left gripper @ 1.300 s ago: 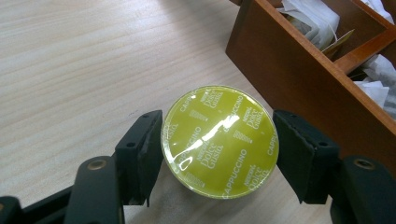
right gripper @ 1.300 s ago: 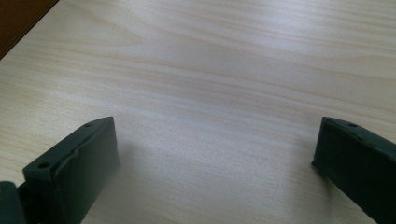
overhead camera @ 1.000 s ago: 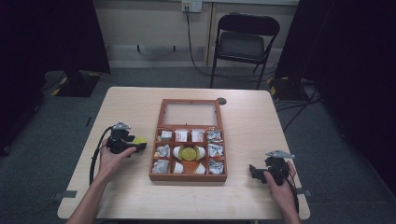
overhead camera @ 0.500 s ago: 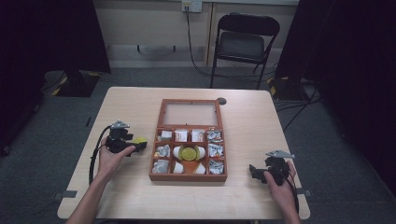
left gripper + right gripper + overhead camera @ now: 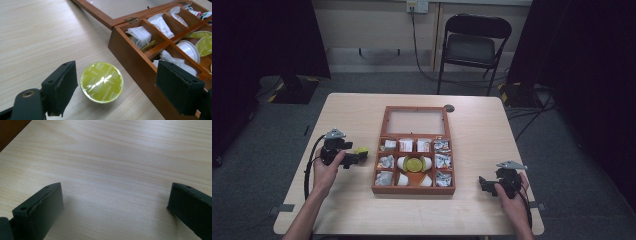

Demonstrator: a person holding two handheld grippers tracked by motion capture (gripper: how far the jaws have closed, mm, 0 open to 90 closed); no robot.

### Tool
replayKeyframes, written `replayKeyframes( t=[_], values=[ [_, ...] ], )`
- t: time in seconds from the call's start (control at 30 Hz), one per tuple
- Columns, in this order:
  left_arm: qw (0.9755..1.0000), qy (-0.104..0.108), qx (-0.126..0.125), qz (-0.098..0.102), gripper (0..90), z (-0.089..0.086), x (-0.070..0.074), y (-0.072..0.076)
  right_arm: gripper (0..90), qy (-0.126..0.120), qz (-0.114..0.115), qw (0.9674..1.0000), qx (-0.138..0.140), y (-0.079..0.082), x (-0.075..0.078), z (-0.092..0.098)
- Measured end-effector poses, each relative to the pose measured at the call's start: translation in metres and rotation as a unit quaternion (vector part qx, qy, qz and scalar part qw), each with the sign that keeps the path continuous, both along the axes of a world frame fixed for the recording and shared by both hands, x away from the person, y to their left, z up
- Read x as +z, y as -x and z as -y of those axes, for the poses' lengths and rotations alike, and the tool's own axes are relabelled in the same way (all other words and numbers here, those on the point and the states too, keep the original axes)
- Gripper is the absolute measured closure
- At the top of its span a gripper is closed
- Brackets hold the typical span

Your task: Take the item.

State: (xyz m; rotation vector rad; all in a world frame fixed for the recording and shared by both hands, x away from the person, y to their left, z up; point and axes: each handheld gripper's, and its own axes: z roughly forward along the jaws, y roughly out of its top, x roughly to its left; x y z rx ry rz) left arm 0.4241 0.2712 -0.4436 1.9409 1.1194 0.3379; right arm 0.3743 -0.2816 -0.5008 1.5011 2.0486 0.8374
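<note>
We note the left claw (image 5: 110, 92) has just been opening, letting go the green capsule (image 5: 101, 82), which now sits free on the surface (image 5: 37, 37) beside the wooden box (image 5: 130, 52); right claw (image 5: 115, 212) unchanged, open over bare wood. Box's far compartments are cut off.

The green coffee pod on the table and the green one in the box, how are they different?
The green pod on the table sits alone on the bare wood beside the wooden box; the green pod in the box lies in a middle compartment among white pods. The table pod stands flat, lid facing up; the box pod leans tilted. The table pod lies between the left gripper's jaws, which have just been opening. Both have shiny yellow-green round lids.
</note>
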Motion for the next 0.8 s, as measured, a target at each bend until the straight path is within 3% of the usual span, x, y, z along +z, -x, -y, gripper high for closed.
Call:
replayKeyframes(
  t=[0.17, 0.33, 0.6, 0.8],
  values=[
    [0.9999, -0.015, -0.008, 0.0, 17.5, -0.005, 0.004, 0.009, 0.0, 0.0, 0.0, 1.0, 0.0, 0.0, 0.0, 0.0],
    [0.9999, -0.014, 0.009, 0.001, 17.5, -0.016, 0.008, 0.018, 0.0, 0.0, 0.0, 1.0, 0.0, 0.0, 0.0, 0.0],
    [0.9991, -0.037, 0.02, -0.001, 17.6, -0.028, 0.013, 0.034, 0.0, 0.0, 0.0, 1.0, 0.0, 0.0, 0.0, 0.0],
    [0.9984, -0.049, 0.027, 0.011, 17.5, -0.036, 0.015, 0.046, 0.0, 0.0, 0.0, 1.0, 0.0, 0.0, 0.0, 0.0]
  ],
)
